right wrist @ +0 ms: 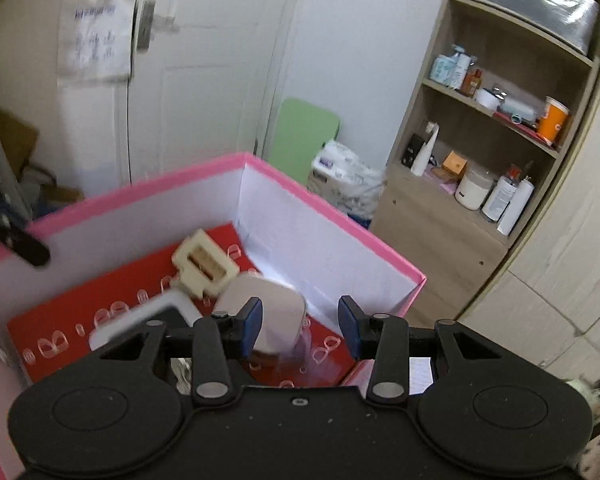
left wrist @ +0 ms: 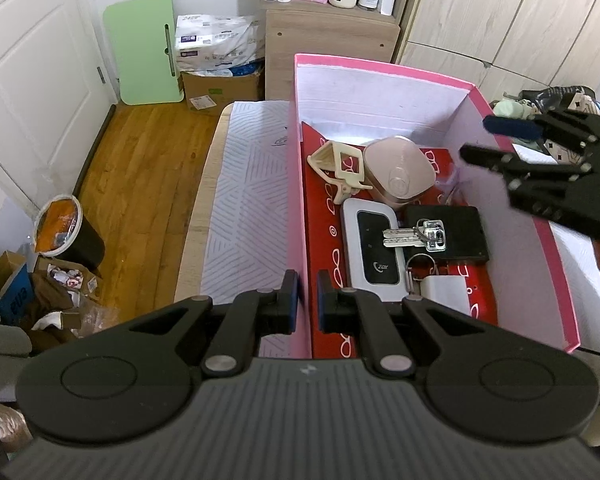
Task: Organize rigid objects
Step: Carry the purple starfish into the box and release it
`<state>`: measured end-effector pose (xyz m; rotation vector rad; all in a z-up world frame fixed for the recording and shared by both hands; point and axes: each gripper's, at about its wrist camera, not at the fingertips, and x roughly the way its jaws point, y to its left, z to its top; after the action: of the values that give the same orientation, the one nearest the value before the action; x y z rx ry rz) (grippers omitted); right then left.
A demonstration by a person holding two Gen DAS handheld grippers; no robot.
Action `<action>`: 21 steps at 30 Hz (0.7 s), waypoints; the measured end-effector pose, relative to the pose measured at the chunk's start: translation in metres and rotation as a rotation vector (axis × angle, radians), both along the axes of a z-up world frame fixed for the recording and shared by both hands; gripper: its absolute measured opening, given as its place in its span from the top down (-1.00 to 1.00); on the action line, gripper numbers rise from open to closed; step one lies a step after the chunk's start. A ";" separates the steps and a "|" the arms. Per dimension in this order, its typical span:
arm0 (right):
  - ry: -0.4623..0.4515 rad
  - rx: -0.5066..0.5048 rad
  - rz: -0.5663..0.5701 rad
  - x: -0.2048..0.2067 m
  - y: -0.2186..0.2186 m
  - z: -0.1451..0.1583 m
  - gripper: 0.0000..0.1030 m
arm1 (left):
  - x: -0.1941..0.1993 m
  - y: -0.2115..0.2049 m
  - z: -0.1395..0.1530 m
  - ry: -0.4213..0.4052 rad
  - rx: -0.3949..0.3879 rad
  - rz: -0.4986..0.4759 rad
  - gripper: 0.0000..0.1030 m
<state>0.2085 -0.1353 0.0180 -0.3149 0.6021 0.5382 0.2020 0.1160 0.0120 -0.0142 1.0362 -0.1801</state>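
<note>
The pink box [left wrist: 384, 68] fills the centre of both frames, already holding keys [left wrist: 414, 235] and other items. The left tool [left wrist: 308, 300] is clamped on its near wall; the right tool [right wrist: 300, 330] hangs apart, empty. Placing appears finished; another object must be fetched next.

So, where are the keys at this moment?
In the left wrist view, the keys lie inside the pink box, right of centre, on the front left part of the flat black case, beside the white device with the black panel.
</note>
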 end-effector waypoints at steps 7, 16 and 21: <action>0.007 0.143 -0.097 -0.010 -0.051 0.008 0.09 | 0.002 0.002 0.000 0.009 -0.014 0.008 0.87; 0.121 0.202 -0.201 -0.020 -0.116 -0.025 0.08 | 0.004 0.001 -0.001 0.018 -0.008 0.003 0.87; 0.169 0.192 -0.175 -0.021 -0.126 -0.045 0.08 | 0.004 -0.001 -0.001 0.019 0.001 0.004 0.87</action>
<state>0.1878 -0.2610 -0.0271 -0.0346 0.7279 0.4518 0.2064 0.1151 0.0115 -0.0168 1.0554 -0.1766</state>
